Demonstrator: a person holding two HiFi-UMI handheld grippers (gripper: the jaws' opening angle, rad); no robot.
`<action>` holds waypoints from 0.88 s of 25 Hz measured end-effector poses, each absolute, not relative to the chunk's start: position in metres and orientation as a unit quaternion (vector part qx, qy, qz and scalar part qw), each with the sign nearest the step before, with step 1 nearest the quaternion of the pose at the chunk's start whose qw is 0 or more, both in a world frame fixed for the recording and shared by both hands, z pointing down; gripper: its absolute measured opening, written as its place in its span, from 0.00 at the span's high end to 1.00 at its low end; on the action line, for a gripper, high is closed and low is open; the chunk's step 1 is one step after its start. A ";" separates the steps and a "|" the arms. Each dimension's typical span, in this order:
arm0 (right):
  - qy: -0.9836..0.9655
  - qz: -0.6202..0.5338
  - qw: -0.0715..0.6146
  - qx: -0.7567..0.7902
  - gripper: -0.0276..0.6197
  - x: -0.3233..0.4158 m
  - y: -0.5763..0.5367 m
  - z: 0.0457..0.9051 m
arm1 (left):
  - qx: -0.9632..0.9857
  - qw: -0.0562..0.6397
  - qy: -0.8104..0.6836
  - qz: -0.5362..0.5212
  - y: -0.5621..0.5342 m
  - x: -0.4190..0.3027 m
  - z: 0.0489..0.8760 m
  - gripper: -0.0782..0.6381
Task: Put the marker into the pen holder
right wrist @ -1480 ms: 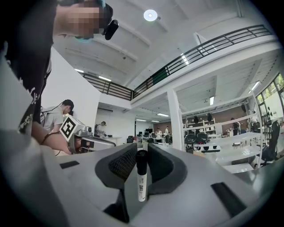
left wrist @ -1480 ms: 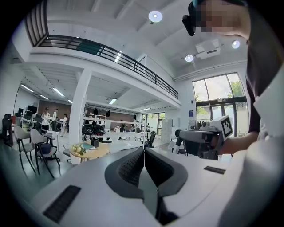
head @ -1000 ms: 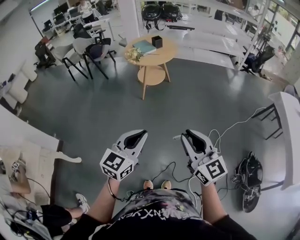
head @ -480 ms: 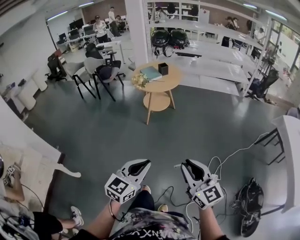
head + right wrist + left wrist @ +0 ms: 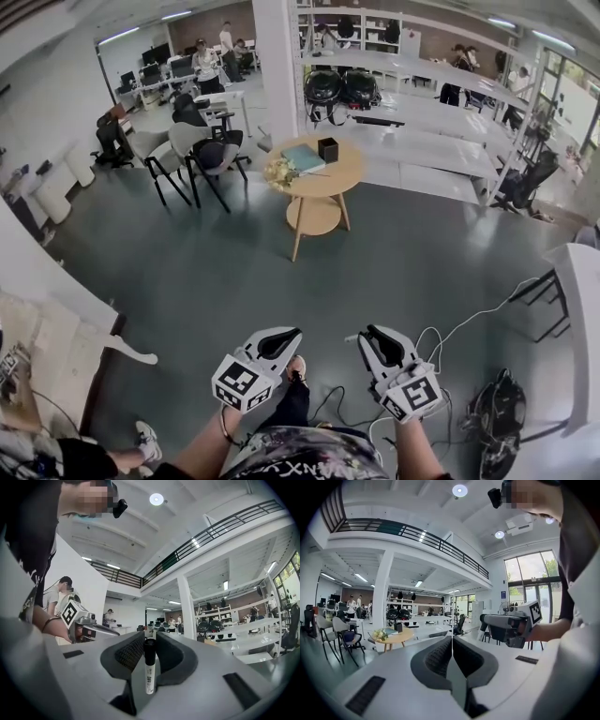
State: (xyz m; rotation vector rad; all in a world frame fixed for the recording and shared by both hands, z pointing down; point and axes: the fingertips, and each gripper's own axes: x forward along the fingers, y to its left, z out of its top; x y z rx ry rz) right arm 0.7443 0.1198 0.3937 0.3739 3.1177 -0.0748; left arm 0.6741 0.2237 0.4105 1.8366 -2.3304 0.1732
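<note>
A white marker with a black cap (image 5: 149, 664) stands upright between the pads of my right gripper (image 5: 150, 642), which is shut on it. In the head view that gripper (image 5: 366, 339) is held low at the right, over the grey floor. My left gripper (image 5: 289, 337) is level with it at the left, and its jaws (image 5: 452, 641) are shut with nothing between them. The pen holder (image 5: 327, 149), a small black cube-shaped cup, stands on a round wooden table (image 5: 330, 177) far ahead, also seen in the left gripper view as the table (image 5: 399, 639).
A teal book (image 5: 302, 157) and a bunch of flowers (image 5: 278, 172) share the table. Chairs (image 5: 208, 153) stand to its left, long white benches (image 5: 441, 150) behind it. Cables (image 5: 450, 330) and a dark bag (image 5: 495, 412) lie on the floor at the right.
The head view has lifted, so the round table now sits lower in the picture and the grippers have dropped toward the bottom edge. Both grippers keep the same hold.
</note>
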 end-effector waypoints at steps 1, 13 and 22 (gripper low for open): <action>0.992 -0.023 -0.001 0.120 0.83 0.740 0.119 0.394 | 0.614 0.085 -0.783 0.056 0.223 0.669 0.411 0.85; 0.992 -0.022 -0.013 0.127 0.83 0.645 0.108 0.403 | 0.607 0.088 -0.789 0.039 0.210 0.573 0.419 0.85; 0.991 -0.016 -0.027 0.126 0.83 0.543 0.088 0.392 | 0.608 0.094 -0.788 0.026 0.190 0.471 0.412 0.85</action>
